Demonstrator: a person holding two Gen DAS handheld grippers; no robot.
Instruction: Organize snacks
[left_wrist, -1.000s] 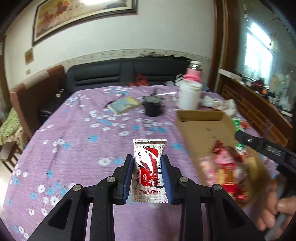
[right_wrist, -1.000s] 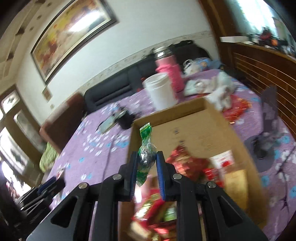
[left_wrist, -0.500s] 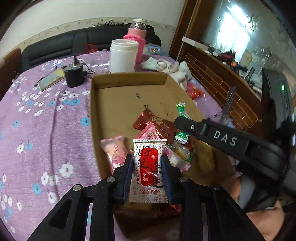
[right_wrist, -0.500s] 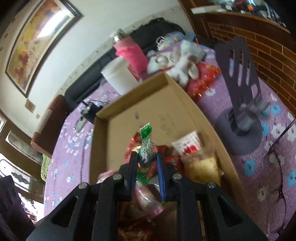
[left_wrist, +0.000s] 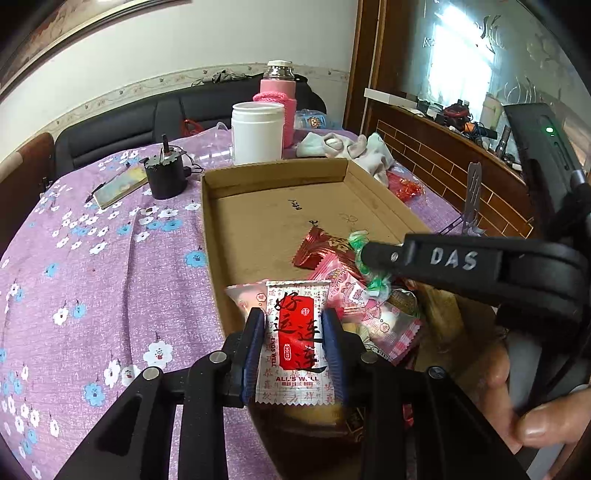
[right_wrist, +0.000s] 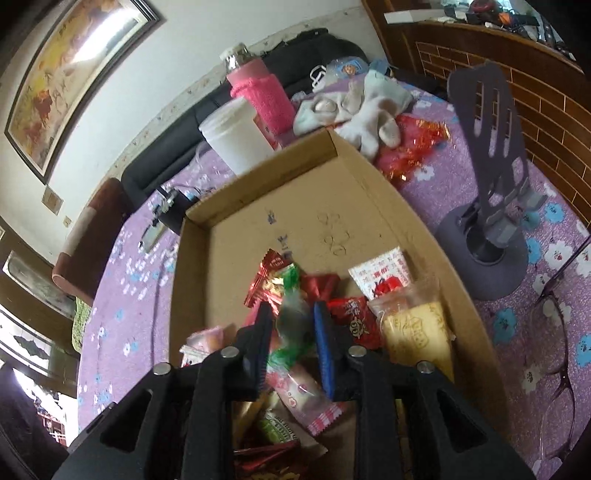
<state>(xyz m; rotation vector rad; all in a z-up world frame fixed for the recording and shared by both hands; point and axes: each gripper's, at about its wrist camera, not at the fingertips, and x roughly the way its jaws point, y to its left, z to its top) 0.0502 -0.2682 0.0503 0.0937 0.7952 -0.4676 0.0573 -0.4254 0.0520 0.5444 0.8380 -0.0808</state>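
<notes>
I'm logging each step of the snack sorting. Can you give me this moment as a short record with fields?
surface: table with purple flowered cloth
container: cardboard box, snacks heaped at its near end
left claw: jaws opening, white and red packet between them, over the box
right claw: jaws opening, green wrapped candy between them, blurred
beyond box: white jar, pink bottle

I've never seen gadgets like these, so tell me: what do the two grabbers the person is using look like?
Both are black plastic tongs. The left gripper and right gripper each have two flat fingers faced with blue pads, joined by silver screws. Seen side-on, the right one carries pale raised "DAS" lettering and a small green light.
</notes>
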